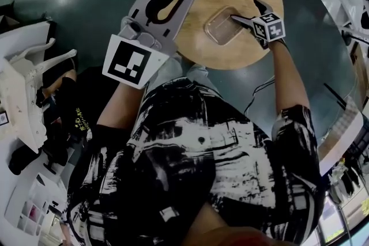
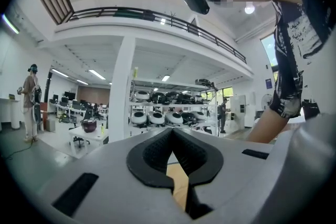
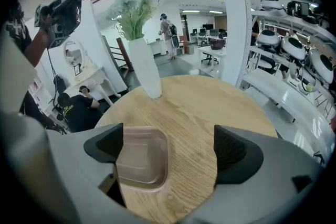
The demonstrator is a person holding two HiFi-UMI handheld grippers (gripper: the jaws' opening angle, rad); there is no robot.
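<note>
Right gripper [image 3: 168, 150], jaws spread wide, low and partly astride shallow brown tray [image 3: 140, 161] on round wooden table [image 3: 210, 107], apparently to clear its rim; left gripper [image 2: 172, 134], jaws closed on nothing, held high, out of the way.

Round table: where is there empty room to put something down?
In the right gripper view, bare wood lies between the tray and the table's right edge, and between tray and vase. It is crowded at the tray, where the open right claw hovers.

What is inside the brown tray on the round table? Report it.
Nothing shows inside the brown tray: only its bare floor. One jaw of the open right gripper covers its left edge, so that strip is unseen.
</note>
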